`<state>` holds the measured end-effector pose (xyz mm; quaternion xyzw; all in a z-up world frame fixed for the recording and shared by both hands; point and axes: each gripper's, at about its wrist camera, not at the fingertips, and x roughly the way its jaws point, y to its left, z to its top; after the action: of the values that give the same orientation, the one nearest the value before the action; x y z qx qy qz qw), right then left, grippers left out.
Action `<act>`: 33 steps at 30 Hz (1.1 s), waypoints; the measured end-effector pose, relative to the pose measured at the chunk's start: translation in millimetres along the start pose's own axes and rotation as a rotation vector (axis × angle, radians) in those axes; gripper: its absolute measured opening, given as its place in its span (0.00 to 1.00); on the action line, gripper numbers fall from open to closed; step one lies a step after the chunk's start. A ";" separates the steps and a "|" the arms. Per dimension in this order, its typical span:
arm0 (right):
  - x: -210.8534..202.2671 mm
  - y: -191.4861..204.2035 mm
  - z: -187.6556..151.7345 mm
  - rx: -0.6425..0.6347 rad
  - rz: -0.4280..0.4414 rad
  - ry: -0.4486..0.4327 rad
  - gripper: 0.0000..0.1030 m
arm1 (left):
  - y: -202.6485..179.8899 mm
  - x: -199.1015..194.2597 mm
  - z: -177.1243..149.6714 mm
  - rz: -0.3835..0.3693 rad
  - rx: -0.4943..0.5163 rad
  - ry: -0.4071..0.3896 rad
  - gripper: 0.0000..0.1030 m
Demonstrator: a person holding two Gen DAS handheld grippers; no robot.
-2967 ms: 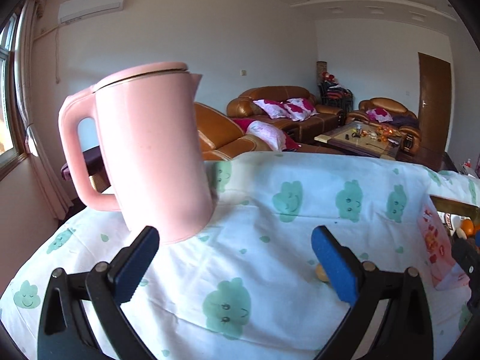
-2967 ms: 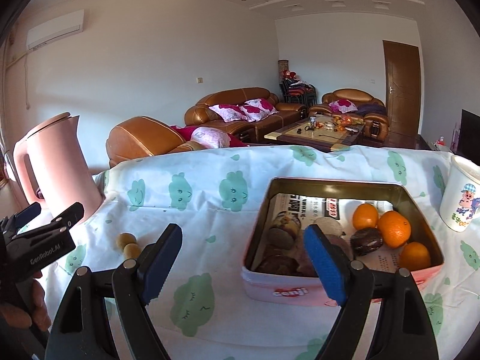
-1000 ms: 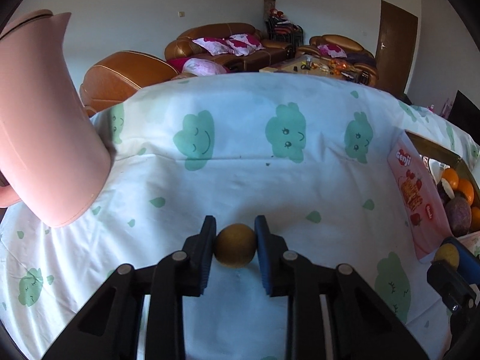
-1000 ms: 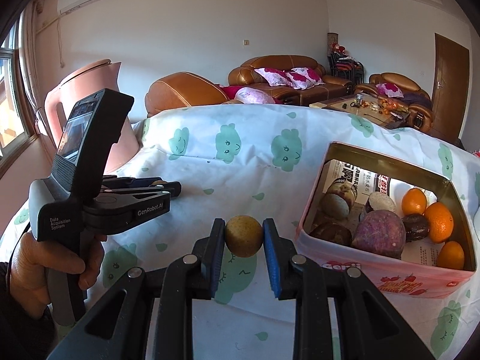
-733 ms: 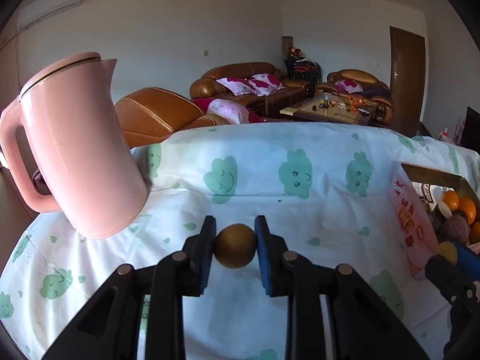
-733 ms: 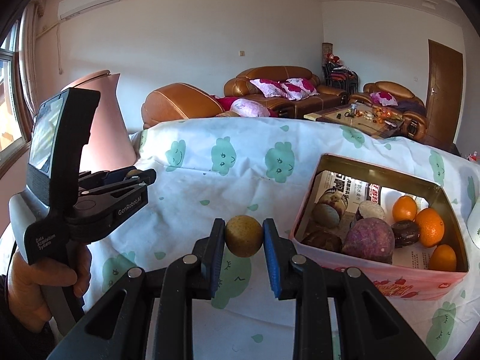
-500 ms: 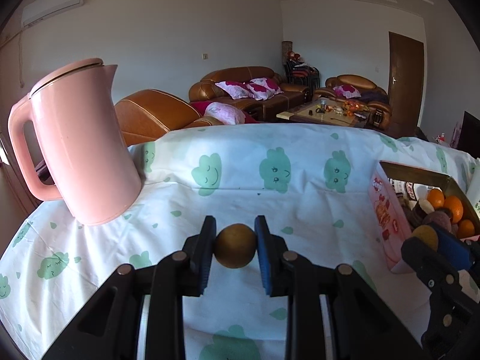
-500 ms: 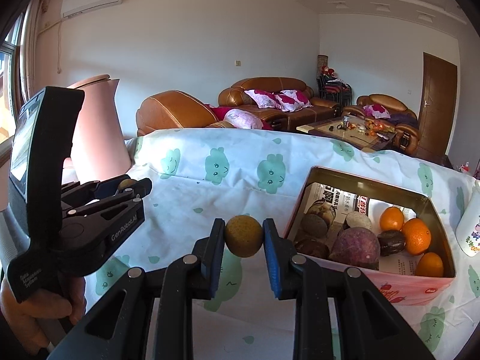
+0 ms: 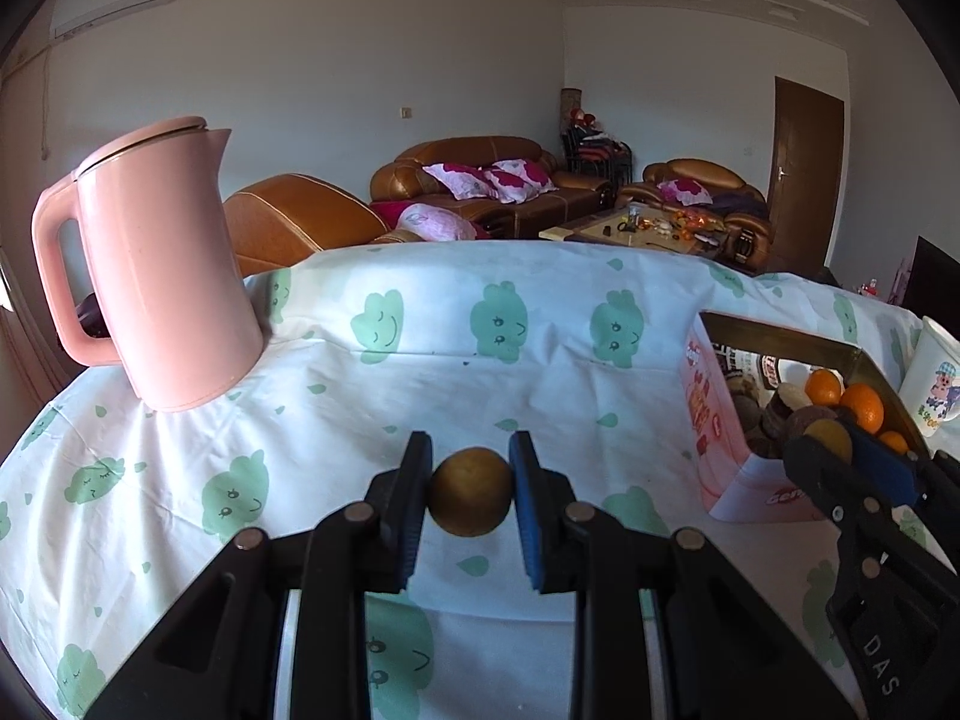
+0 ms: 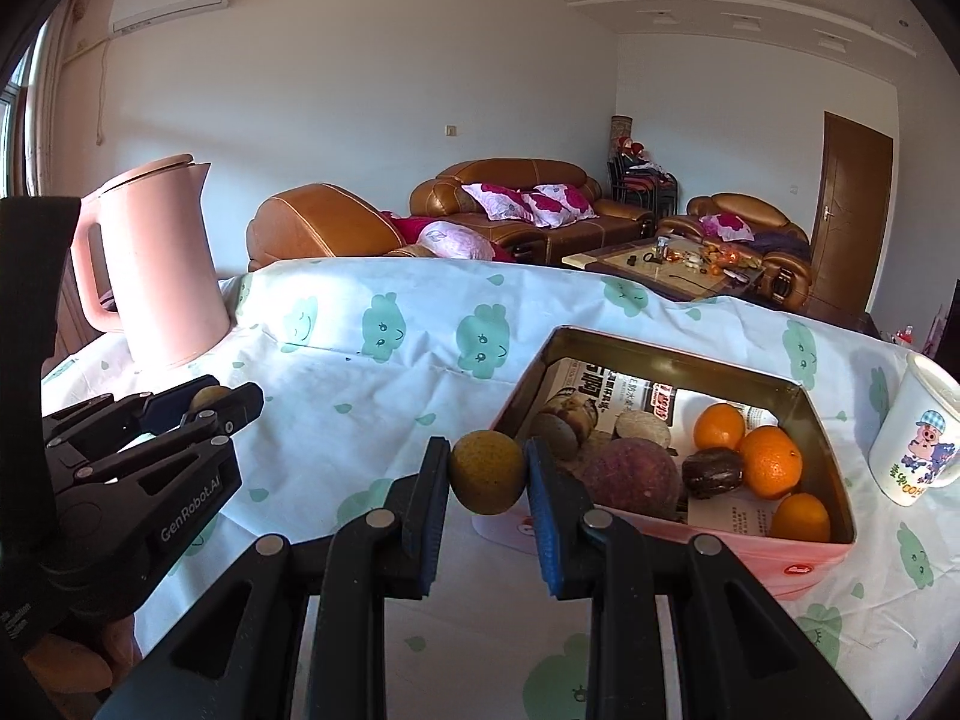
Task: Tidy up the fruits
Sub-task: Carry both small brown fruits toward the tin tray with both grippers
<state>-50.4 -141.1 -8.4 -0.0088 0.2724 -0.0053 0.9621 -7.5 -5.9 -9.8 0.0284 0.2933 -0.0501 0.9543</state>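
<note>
The worktop [image 9: 540, 372], draped in a white cloth printed with green clouds, fills the near half of the room, with brown sofas and a low table well beyond it. On its far left stands a tall pink kettle [image 9: 162, 276], upright and out of the way. To the right sits the open pink tin [image 10: 810, 564], lined with newspaper, which looks to be the collecting place: oranges [image 10: 771, 462] are bunched toward its right side, while a large purple fruit [image 10: 630, 474] and some darker, brownish pieces lie to the left. A white cartoon mug [image 10: 918, 438] stands just beside the tin on the far right.

Each tool carries one small round yellow-brown fruit. The right gripper [image 10: 487, 474] has its jaws pinching its fruit [image 10: 487, 471] squarely across the middle, held clear of the cloth and right at the tin's near left corner, so I'd judge a short reach forward and a release would drop it among the others. The left gripper [image 9: 471, 492] likewise pinches a second fruit [image 9: 471, 491], but it is lifted over bare cloth well left of the tin, level and pointing toward the far edge. It seems to be waiting its turn, since both tools crowding that corner could knock together.
</note>
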 end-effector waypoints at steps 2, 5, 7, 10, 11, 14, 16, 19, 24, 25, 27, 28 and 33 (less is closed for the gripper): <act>-2.3 -4.2 -0.8 -0.002 -0.005 0.000 0.27 | -5.5 -2.4 -1.3 -0.006 0.007 -0.004 0.27; -5.7 -11.6 -1.9 -0.003 -0.014 -0.004 0.27 | -12.9 -5.2 -1.5 -0.025 0.013 -0.011 0.27; -7.7 -17.2 -1.9 -0.003 -0.027 -0.009 0.27 | -19.5 -6.8 -1.6 -0.047 0.020 -0.017 0.27; -8.9 -28.4 -1.7 0.009 -0.041 -0.011 0.27 | -31.1 -7.7 -0.7 -0.068 0.033 -0.024 0.27; -9.0 -32.0 -1.6 0.014 -0.044 -0.012 0.27 | -34.8 -7.3 -0.2 -0.074 0.036 -0.024 0.27; -10.3 -42.4 0.3 0.023 -0.056 -0.016 0.27 | -46.0 -4.5 1.7 -0.098 0.039 -0.015 0.27; -11.3 -49.8 1.7 0.027 -0.068 -0.024 0.27 | -54.7 -3.9 2.5 -0.107 0.046 -0.015 0.27; -11.5 -62.3 3.8 0.037 -0.090 -0.032 0.27 | -65.1 -4.0 5.0 -0.122 0.047 -0.028 0.27; -10.8 -81.7 8.0 0.055 -0.113 -0.040 0.27 | -84.4 -0.9 12.8 -0.152 0.051 -0.037 0.27; -11.1 -85.7 8.9 0.058 -0.117 -0.043 0.27 | -88.7 0.1 14.6 -0.158 0.054 -0.038 0.27; -11.5 -92.2 11.0 0.061 -0.130 -0.051 0.27 | -98.4 2.1 18.1 -0.170 0.059 -0.042 0.27; -11.8 -95.8 12.3 0.062 -0.137 -0.056 0.27 | -103.8 2.9 19.6 -0.176 0.064 -0.043 0.27; -14.7 -118.6 18.6 0.088 -0.186 -0.083 0.27 | -133.5 7.9 29.4 -0.206 0.086 -0.051 0.27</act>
<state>-53.7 -259.1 17.5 0.0080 0.2298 -0.1062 0.9674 0.4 -141.6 6.7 0.0378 0.2679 -0.1613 0.9491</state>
